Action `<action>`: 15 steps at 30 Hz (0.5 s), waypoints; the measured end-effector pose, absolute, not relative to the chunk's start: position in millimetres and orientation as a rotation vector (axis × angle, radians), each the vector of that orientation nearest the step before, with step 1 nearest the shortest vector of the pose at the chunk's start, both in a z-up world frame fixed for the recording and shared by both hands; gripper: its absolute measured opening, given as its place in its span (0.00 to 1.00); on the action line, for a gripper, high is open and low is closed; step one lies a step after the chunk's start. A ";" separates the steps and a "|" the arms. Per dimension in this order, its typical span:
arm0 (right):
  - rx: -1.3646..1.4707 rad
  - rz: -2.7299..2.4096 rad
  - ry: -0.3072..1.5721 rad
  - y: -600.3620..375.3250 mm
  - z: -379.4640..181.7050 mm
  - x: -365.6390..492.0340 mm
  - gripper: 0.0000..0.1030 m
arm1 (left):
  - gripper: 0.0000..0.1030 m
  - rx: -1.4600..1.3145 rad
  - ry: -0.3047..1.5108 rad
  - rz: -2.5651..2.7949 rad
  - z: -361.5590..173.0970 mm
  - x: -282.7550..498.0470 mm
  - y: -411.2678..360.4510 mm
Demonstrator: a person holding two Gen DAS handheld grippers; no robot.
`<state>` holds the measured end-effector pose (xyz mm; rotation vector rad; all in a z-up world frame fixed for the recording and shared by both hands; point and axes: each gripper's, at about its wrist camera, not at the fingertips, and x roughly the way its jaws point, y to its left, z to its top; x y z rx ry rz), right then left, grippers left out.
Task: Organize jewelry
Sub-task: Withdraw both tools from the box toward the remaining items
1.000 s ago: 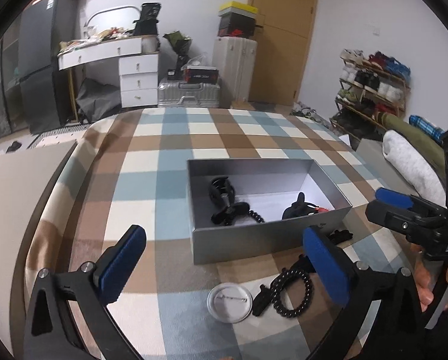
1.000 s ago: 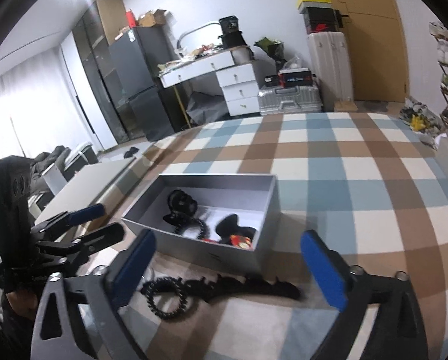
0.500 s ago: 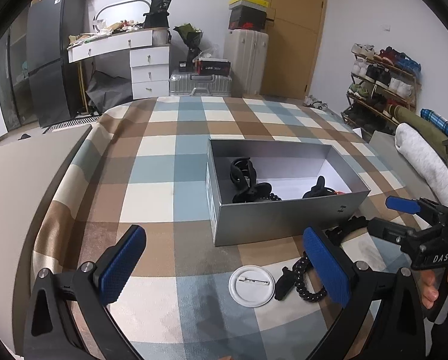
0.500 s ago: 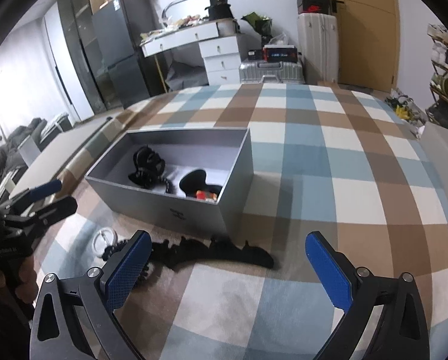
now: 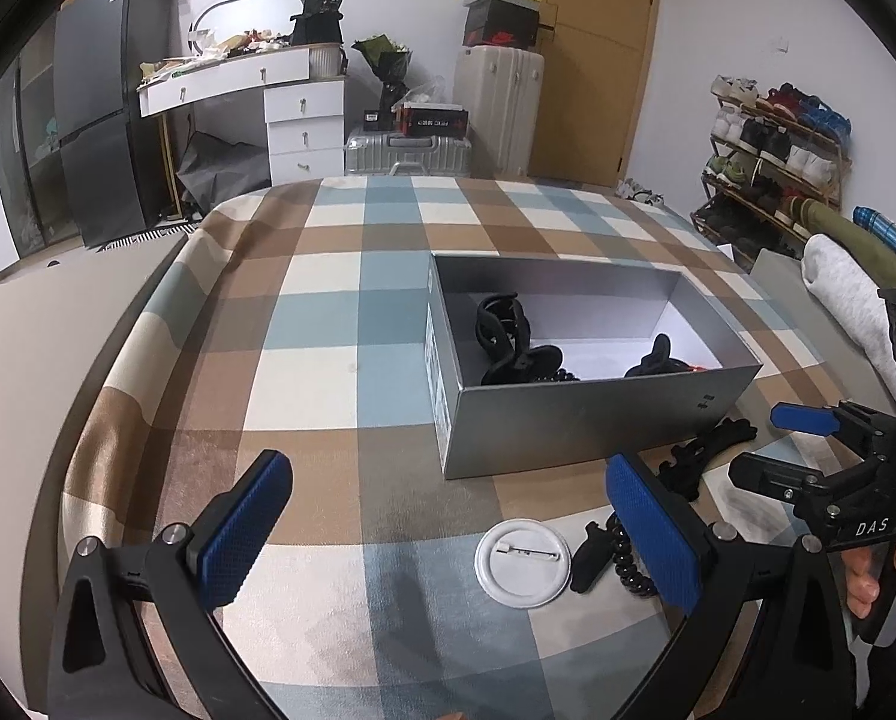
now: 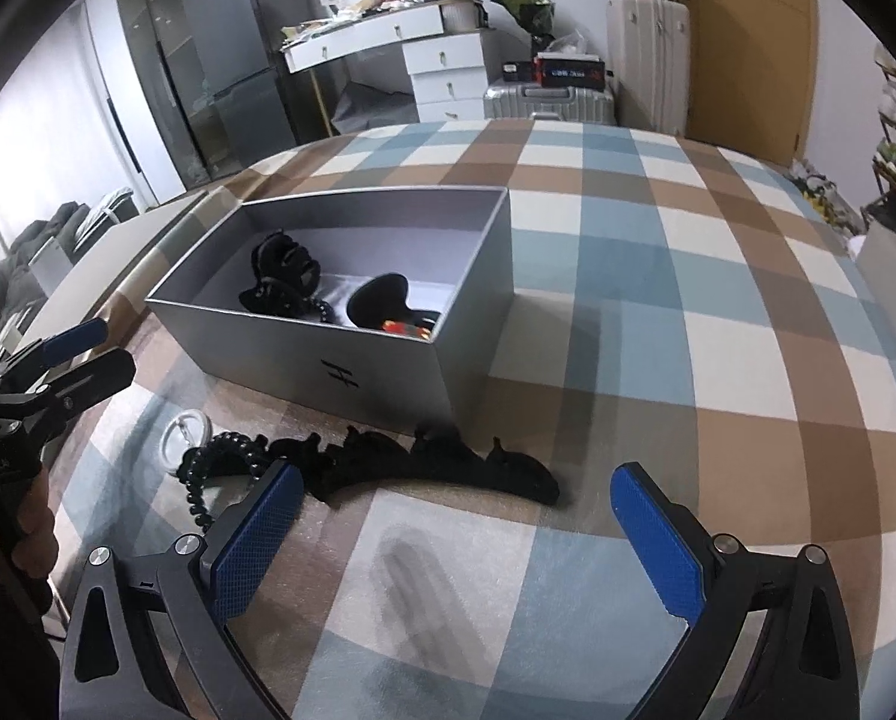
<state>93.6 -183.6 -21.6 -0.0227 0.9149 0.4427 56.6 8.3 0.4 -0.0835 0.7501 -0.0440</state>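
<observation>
A home bedroom: checked bed (image 5: 328,324), dresser (image 5: 280,102), suitcases (image 5: 496,114), shoe rack (image 5: 772,162).

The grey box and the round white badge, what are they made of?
The grey box looks like matte cardboard: thin, straight, folded-looking walls. The round white badge lies back-up, probably plastic or painted metal with a smooth, slightly shiny face and a metal pin across it.

surface: checked cloth (image 5: 328,324) in blue, brown, cream | on it: open grey box (image 5: 574,426) | just before the box: white pin badge (image 5: 521,561), face down; black beaded bracelet (image 6: 220,468); long black hair clip (image 6: 442,465)
</observation>
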 end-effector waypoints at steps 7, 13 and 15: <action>-0.007 0.433 0.932 -176.6 -29.8 100.0 1.00 | 0.99 -0.067 0.751 -0.044 -0.2 55.0 5.7; -0.084 0.404 0.940 -168.9 -34.8 100.7 1.00 | 0.99 -0.050 0.757 -0.041 -3.4 56.4 4.2; -0.082 0.396 0.947 -172.7 -34.7 101.5 1.00 | 0.99 -0.048 0.759 -0.041 -4.1 56.4 4.4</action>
